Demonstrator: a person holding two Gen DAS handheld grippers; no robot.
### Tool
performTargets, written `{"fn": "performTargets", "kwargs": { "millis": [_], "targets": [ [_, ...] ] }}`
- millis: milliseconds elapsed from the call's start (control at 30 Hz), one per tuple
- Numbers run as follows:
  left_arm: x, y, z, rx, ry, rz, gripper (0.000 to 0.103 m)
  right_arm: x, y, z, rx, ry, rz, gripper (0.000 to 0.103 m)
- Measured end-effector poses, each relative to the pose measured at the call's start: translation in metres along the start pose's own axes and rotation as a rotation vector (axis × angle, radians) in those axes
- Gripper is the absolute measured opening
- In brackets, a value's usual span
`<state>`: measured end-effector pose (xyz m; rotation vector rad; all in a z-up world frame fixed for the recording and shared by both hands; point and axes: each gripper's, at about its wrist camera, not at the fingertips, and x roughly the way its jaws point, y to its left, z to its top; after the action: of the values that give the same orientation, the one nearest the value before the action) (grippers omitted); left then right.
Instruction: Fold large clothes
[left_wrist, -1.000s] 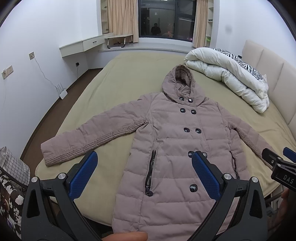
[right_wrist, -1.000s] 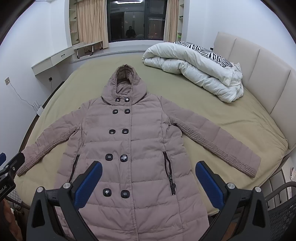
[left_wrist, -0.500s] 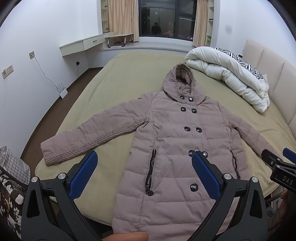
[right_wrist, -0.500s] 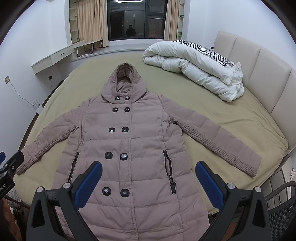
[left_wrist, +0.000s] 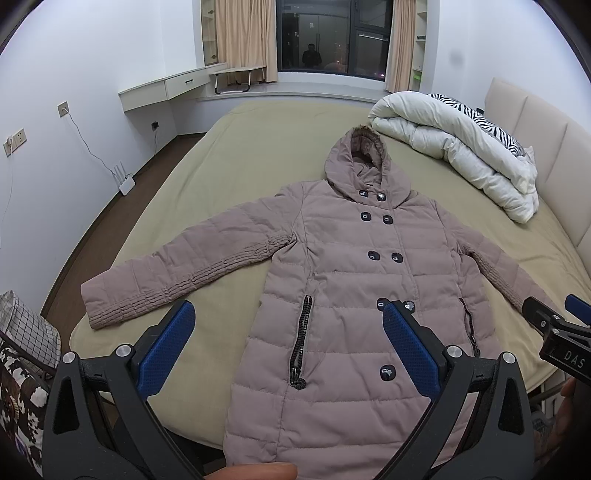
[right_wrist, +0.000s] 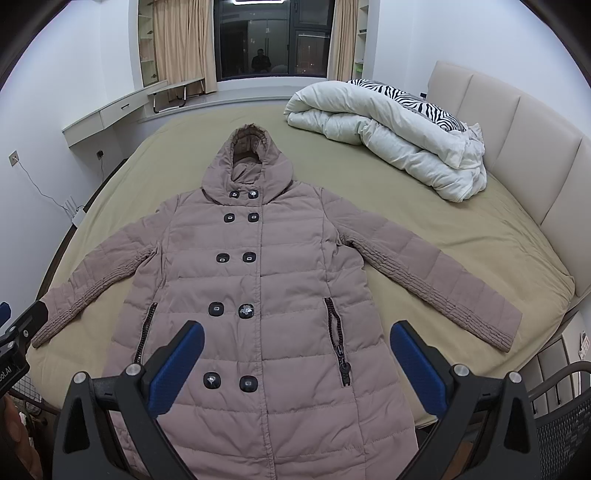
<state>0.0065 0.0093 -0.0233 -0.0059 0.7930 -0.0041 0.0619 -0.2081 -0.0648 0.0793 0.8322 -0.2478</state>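
While both claws hang above the near edge of the bed, the scene reads as follows
Coat: a taupe hooded puffer coat (left_wrist: 354, 273) lies face up and buttoned on the bed (left_wrist: 236, 155), hood toward the window, hem toward the cameras and over the near edge
Sleeves: both spread outward and flat, the left sleeve (left_wrist: 177, 273) angled to the near left corner, the right sleeve (right_wrist: 436, 280) angled toward the headboard side
Left gripper (left_wrist: 288, 332): spread wide and holding nothing, blue pads above the coat's lower left side, not touching the fabric
Right gripper (right_wrist: 295, 347): likewise spread wide with nothing between its pads, above the lower front near the bottom buttons
Bedding: a white duvet (right_wrist: 391, 140) bundled with a zebra-print piece lies at the far right, well apart from the coat
Headboard (right_wrist: 517, 155): beige padded panels along the right side
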Motion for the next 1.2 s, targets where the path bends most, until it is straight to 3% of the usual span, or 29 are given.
{"fn": "performTargets", "kwargs": {
  "millis": [633,733,1200],
  "targets": [
    [0.001,0.0,0.002,-0.002,0.004,0.0,0.103,-0.002,0.001,0.006,-0.002,0.006,-0.002,0.103],
    [0.0,0.0,0.002,0.0,0.005,0.0,0.103,0.008,0.002,-0.013,-0.006,0.006,0.0,0.103],
    [0.002,-0.001,-0.001,0.001,0.007,0.0,0.103,0.009,0.002,-0.015,-0.008,0.008,-0.001,0.103]
  ]
}}
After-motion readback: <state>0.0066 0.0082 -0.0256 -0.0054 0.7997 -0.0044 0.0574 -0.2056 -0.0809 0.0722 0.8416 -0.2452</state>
